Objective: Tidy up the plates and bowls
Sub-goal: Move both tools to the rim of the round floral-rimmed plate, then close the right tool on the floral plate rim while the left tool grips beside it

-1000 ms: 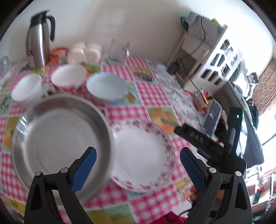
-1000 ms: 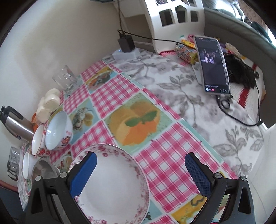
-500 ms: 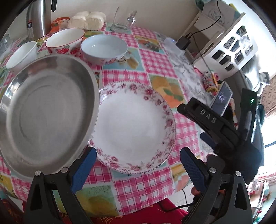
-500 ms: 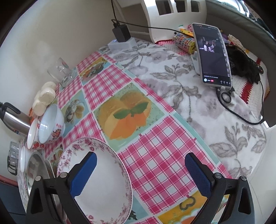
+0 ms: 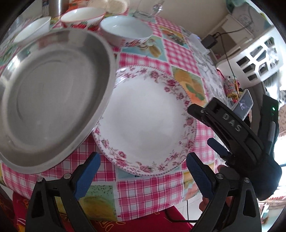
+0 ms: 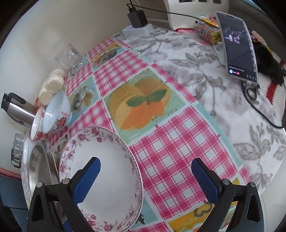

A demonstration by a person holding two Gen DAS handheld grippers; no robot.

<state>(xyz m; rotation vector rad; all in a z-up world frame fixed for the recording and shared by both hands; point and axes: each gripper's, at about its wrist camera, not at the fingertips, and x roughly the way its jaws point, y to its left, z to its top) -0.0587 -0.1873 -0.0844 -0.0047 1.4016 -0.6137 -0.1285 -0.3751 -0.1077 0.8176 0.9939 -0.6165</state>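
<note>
Floral plate (image 5: 144,117): white, pink rose rim, empty, flat on checked cloth near front table edge. Steel dish (image 5: 48,94): round, deep, empty, just left of floral plate, its rim overlapping plate's left edge. Three bowls behind, upright, empty, in row: white-blue bowl (image 5: 126,30) with painted side; strawberry-pattern bowl (image 5: 82,16) at its left, touching; plain white bowl (image 5: 34,28) leftmost.

Table with checked fruit-print cloth (image 6: 168,153) bearing floral plate (image 5: 146,117), steel pan (image 5: 50,92), three bowls (image 5: 125,28), glass (image 6: 71,57), steel flask (image 6: 17,108) and propped phone (image 6: 237,44).
</note>
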